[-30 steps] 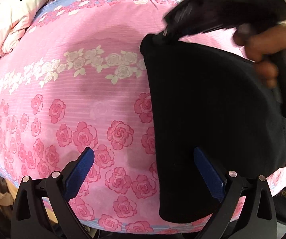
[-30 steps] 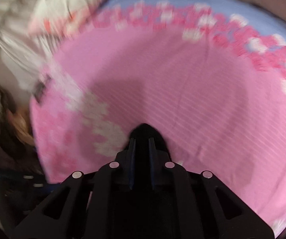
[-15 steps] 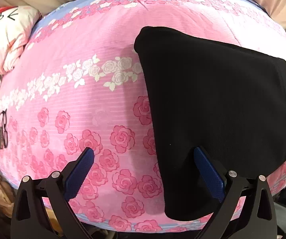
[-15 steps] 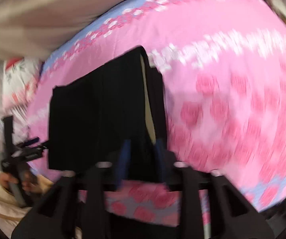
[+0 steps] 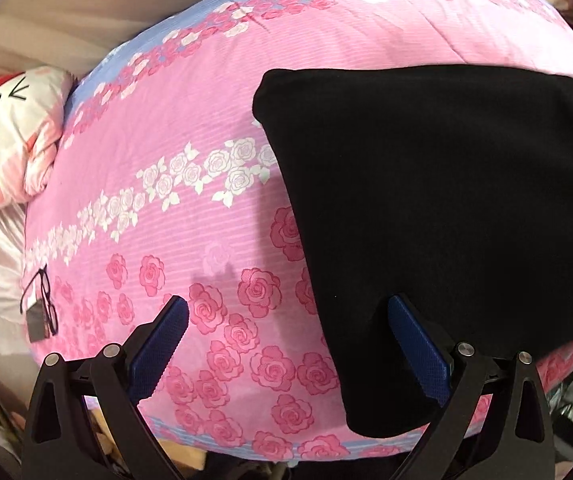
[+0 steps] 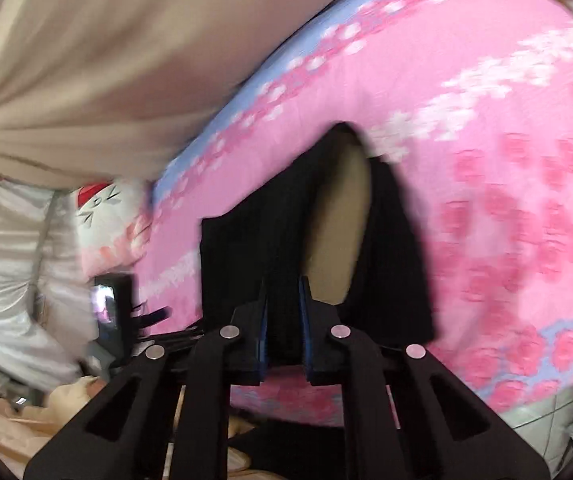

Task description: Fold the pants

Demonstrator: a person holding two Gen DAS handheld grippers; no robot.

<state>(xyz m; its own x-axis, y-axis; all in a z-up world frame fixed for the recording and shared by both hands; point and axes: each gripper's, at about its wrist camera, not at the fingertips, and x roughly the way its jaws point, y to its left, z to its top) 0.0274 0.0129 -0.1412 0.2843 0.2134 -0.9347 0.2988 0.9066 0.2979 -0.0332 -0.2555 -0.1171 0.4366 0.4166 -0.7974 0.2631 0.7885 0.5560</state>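
Black pants point(image 5: 446, 208) lie folded flat on the right half of a pink rose-print bed cover point(image 5: 190, 120). My left gripper point(image 5: 286, 328) is open and empty, hovering over the pants' near left edge, its right finger above the cloth. In the right wrist view the pants point(image 6: 246, 248) show blurred, with a beige lining patch point(image 6: 338, 232). My right gripper point(image 6: 284, 320) is shut on a fold of the black cloth at the bed's near edge. The other gripper point(image 6: 114, 312) shows at the left.
A white cat-face pillow point(image 5: 2, 128) lies at the bed's left end. Eyeglasses and a small dark card point(image 5: 40, 304) lie near the left edge. A beige curtain point(image 6: 106, 60) hangs behind the bed. Clutter shows below the bed's near edge.
My right gripper left the pants' far corner and swung round to the bed's near edge, where it is shut on the black cloth. My left gripper pulled back slightly and stayed open.
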